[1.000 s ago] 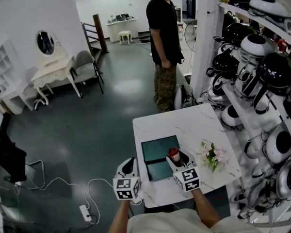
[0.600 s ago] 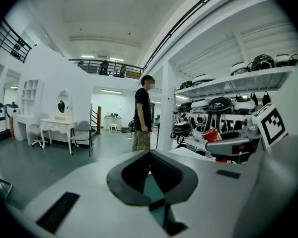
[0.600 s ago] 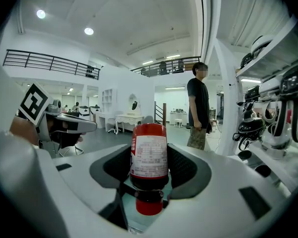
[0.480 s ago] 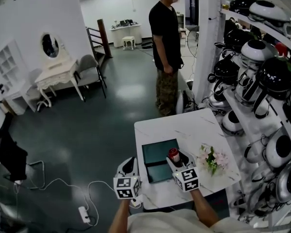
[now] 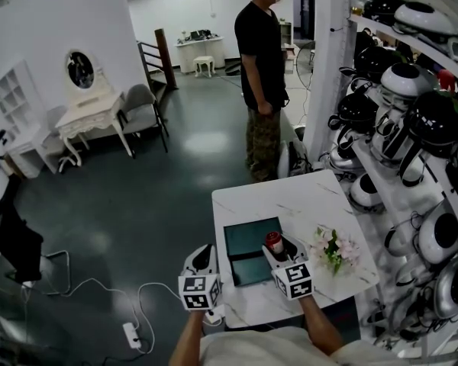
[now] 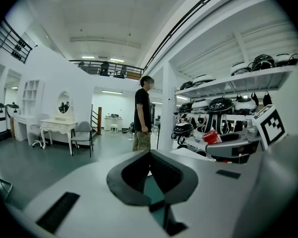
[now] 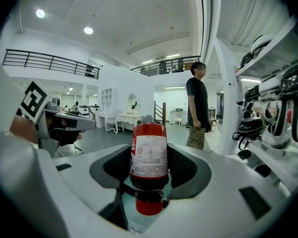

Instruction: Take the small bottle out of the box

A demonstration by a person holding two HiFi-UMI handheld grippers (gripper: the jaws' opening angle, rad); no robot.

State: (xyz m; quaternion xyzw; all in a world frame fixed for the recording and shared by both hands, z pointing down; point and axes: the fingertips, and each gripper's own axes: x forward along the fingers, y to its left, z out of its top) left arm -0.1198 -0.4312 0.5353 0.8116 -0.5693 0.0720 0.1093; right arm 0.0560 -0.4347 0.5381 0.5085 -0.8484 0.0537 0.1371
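Note:
The small bottle has a red cap, a white label and dark contents. My right gripper is shut on it and holds it above the right side of the open box, whose inside is teal. In the right gripper view the bottle stands between the two pads with its red cap at the bottom. My left gripper hovers off the table's left edge, beside the box, shut with nothing in it. In the left gripper view its pads meet at the tip.
The box lies on a white marble table with a small bunch of flowers to the right. A person in black stands beyond the table. Shelves of round black-and-white devices line the right side. Cables and a power strip lie on the floor at left.

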